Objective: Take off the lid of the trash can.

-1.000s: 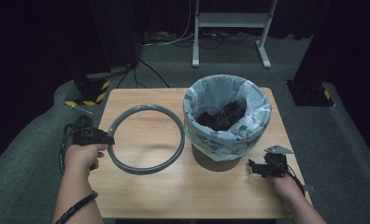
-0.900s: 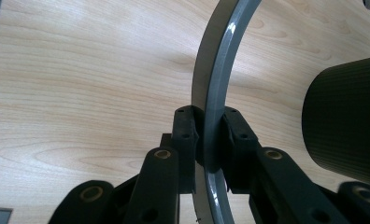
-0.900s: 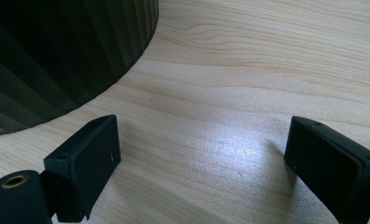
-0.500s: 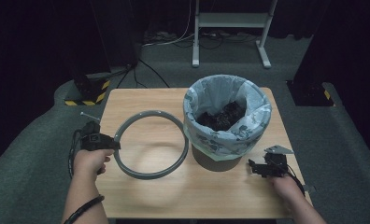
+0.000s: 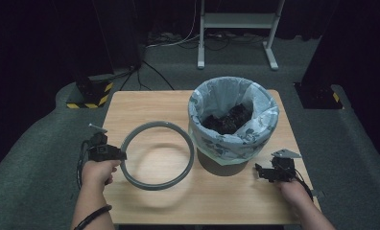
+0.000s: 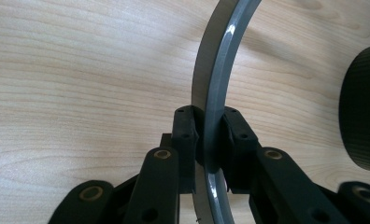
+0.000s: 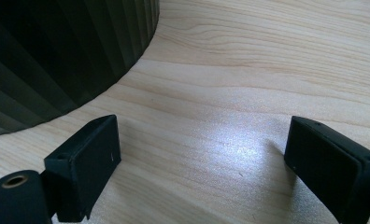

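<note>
Left gripper view: left gripper (image 6: 206, 140) pinches grey bin ring (image 6: 216, 84) edge-on. Right gripper (image 7: 199, 154) gapes, empty. Thin grip; ring may twist loose.

**Dark lab / recording studio setup**

Looks like a lab or data-collection studio, not a home. Landmark: light wooden table (image 5: 145, 108) standing alone on grey carpet (image 5: 39, 158). All around the table, black curtains or dark panels (image 5: 39, 43) close off the space. Behind the table, a white metal stand base (image 5: 236, 21) with loose cables (image 5: 173, 40) on the floor. Left-rear of the table, a black equipment foot marked with yellow-black hazard tape (image 5: 89, 98); right of the table, another dark base (image 5: 317, 93). No furniture or household decor.
</note>
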Action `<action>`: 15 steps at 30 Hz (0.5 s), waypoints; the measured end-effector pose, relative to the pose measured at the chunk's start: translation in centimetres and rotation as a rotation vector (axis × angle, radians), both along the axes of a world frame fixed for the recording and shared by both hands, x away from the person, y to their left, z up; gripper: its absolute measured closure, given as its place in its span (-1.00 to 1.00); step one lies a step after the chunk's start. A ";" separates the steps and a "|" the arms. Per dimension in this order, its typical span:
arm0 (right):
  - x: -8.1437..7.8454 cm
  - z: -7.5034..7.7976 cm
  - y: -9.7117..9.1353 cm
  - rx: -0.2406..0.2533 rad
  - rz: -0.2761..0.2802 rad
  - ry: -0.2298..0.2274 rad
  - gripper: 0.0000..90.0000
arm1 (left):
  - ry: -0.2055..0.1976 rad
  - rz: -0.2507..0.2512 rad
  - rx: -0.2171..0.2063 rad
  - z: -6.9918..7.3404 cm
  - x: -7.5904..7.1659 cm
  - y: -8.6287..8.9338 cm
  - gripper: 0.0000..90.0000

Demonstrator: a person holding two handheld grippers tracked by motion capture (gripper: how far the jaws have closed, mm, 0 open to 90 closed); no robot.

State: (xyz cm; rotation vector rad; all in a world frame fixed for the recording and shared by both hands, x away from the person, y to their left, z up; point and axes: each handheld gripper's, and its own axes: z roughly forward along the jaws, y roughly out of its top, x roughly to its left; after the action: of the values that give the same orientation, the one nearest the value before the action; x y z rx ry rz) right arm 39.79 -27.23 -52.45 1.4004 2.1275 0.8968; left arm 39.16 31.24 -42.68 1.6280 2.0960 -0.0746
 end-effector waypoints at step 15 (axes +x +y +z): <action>0.0 0.0 0.0 -0.002 0.003 -0.001 -0.77 | 0.007 0.028 -0.003 -2.9 0.0 0.3 0.72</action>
State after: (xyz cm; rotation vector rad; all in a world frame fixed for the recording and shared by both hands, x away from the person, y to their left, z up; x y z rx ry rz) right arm 39.78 -27.22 -52.45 1.3960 2.1294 0.8957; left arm 39.11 31.58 -45.58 1.5986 2.1221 -0.0735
